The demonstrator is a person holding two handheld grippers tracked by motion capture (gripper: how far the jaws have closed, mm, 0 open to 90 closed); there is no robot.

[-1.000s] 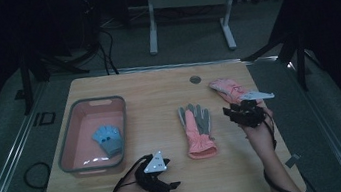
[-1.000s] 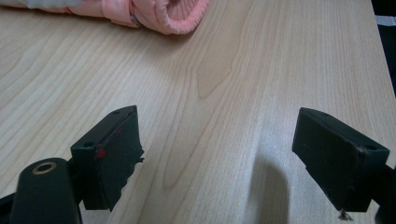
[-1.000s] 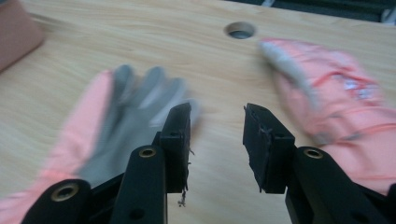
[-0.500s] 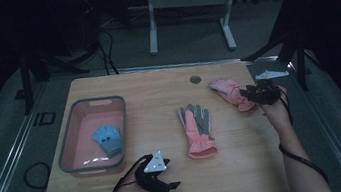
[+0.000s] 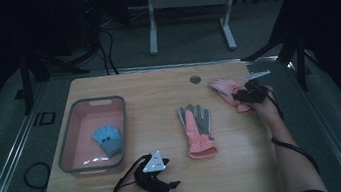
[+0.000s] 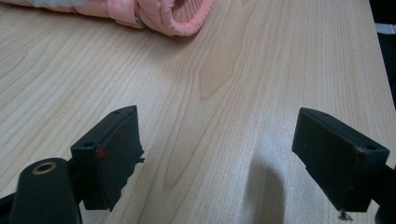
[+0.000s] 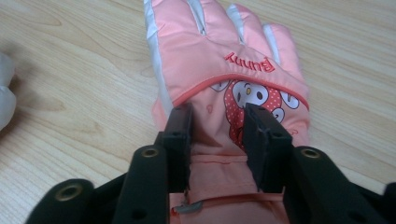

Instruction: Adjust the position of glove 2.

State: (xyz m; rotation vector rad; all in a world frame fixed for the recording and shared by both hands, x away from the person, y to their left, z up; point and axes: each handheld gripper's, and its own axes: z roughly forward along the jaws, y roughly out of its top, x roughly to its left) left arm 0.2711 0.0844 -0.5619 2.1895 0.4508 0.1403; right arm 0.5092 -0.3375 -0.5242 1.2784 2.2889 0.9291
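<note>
Moved: right gripper has gone from the table's right middle up to the far-right pink glove; left gripper stayed put near the front edge.
Surface: light wood-grain table, rounded corners, small dark round hole near the far edge.
Room: dark; grey floor, white metal stand legs behind the table, black cables on the floor at left.
Bin: pink plastic tray with grey rim, left side of table, small blue glove inside.
Middle glove: pink-and-grey glove lying flat, fingers pointing away, knit cuff toward the person.
Far glove look: padded pink fabric, white side panels, "Bunny" stitched in red, cartoon rabbit patch with red dotted area.
Right tool: jaws closed in on the far glove near its wrist strap, pinching the fabric between them.
Left tool: jaws wide apart, nothing between, low over bare wood just short of the middle glove's cuff.
</note>
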